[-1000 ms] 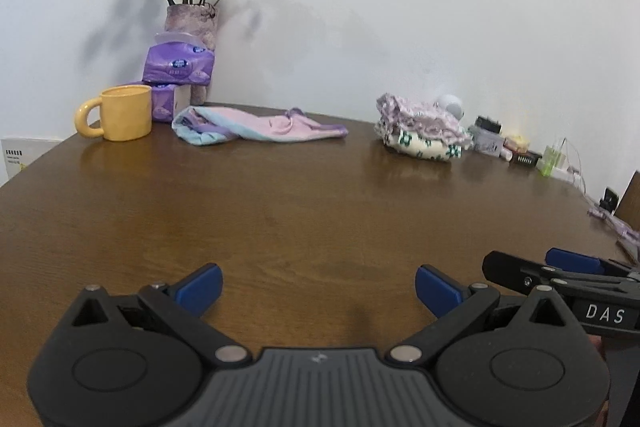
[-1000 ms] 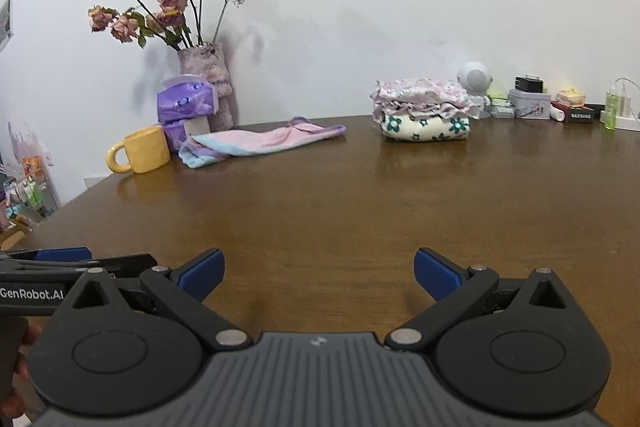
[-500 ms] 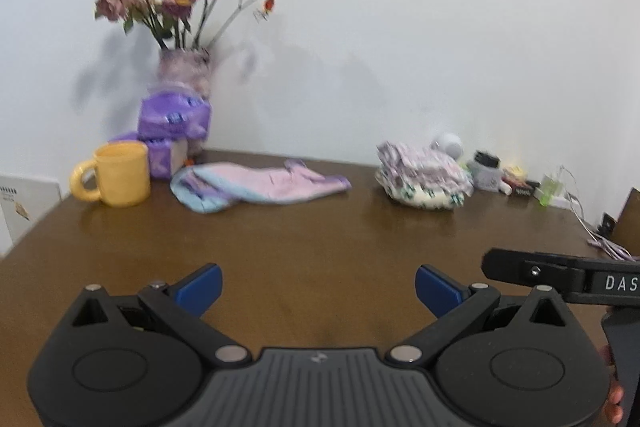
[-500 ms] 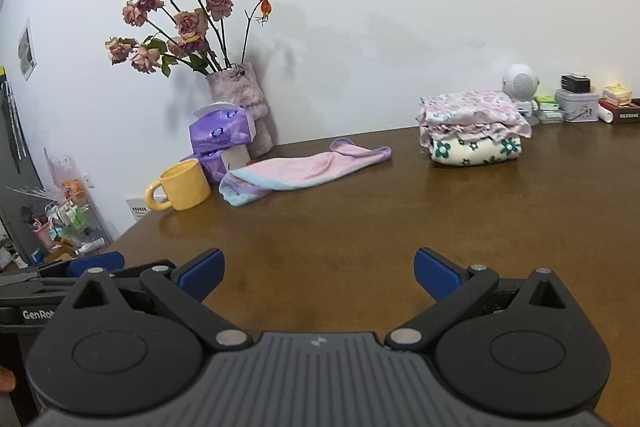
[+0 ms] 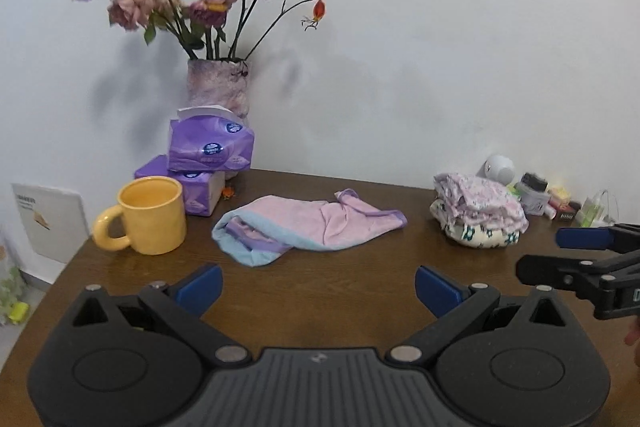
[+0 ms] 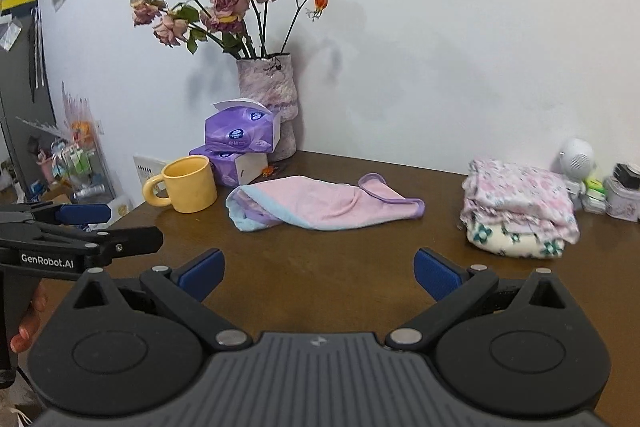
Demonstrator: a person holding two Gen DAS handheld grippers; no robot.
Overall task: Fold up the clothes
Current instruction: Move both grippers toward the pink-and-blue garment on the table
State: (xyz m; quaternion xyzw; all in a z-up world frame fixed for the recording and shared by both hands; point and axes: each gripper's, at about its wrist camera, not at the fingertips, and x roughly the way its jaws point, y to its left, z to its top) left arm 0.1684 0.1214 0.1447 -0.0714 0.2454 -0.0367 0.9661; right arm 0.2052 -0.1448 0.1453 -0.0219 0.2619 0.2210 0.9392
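A pink garment with light blue and purple trim (image 5: 312, 225) lies crumpled flat on the brown table, ahead of both grippers; it also shows in the right wrist view (image 6: 324, 203). A stack of folded floral clothes (image 5: 480, 211) sits at the far right, also in the right wrist view (image 6: 520, 211). My left gripper (image 5: 318, 287) is open and empty, short of the pink garment. My right gripper (image 6: 318, 273) is open and empty, also short of it. Each gripper shows at the edge of the other's view.
A yellow mug (image 5: 148, 221), two purple tissue packs (image 5: 208, 155) and a vase of dried roses (image 5: 220, 87) stand at the back left. Small bottles and a white gadget (image 6: 576, 159) crowd the back right. The table edge (image 5: 60, 279) curves on the left.
Both grippers have moved forward toward the back of the table and tilted up; the pink garment, mug and vase now look closer. Both jaws stay open.
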